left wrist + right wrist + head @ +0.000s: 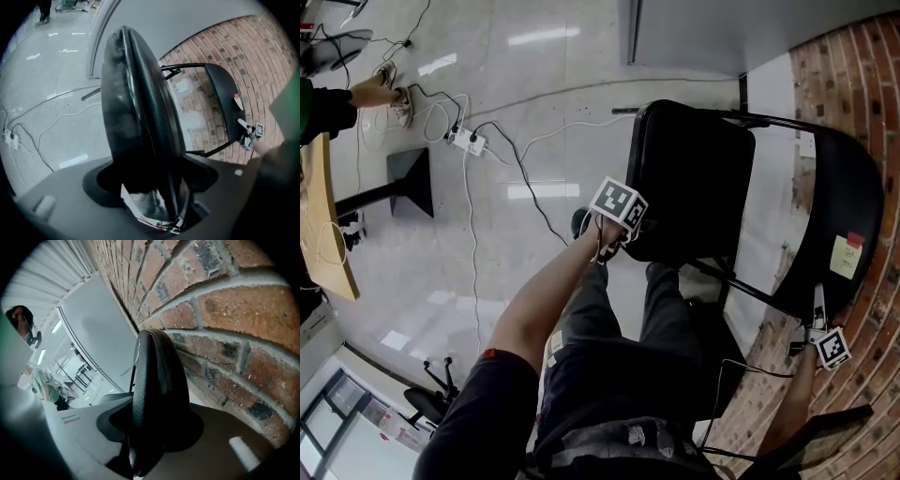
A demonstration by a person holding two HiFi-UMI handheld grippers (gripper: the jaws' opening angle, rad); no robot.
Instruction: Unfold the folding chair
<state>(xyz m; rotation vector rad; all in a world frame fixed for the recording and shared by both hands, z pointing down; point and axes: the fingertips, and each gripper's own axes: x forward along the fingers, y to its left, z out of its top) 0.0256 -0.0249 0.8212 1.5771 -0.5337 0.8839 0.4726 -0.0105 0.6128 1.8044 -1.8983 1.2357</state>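
One black folding chair [689, 169] stood partly opened against the brick wall [853, 75]. Its backrest [844, 197] lay nearest the wall, with its long axis running along the brickwork. Its seat [140, 108] hung farther out from the wall, tipped up on edge, its length roughly parallel to the backrest. Thin black frame tubes joined the two panels. One yellow sticker [846, 256] sat on the backrest's face.

Two grippers were at work. The left gripper [623, 234], well out from the wall, had its jaws spread fairly wide and clamped on the thick padded rim of the seat. The right gripper [816, 328], just beside the wall, had its jaws set narrower and closed on the thin edge of the backrest.

Farther from the wall, one white power strip [469, 141] lay on the glossy floor [534, 112] among loose cables.
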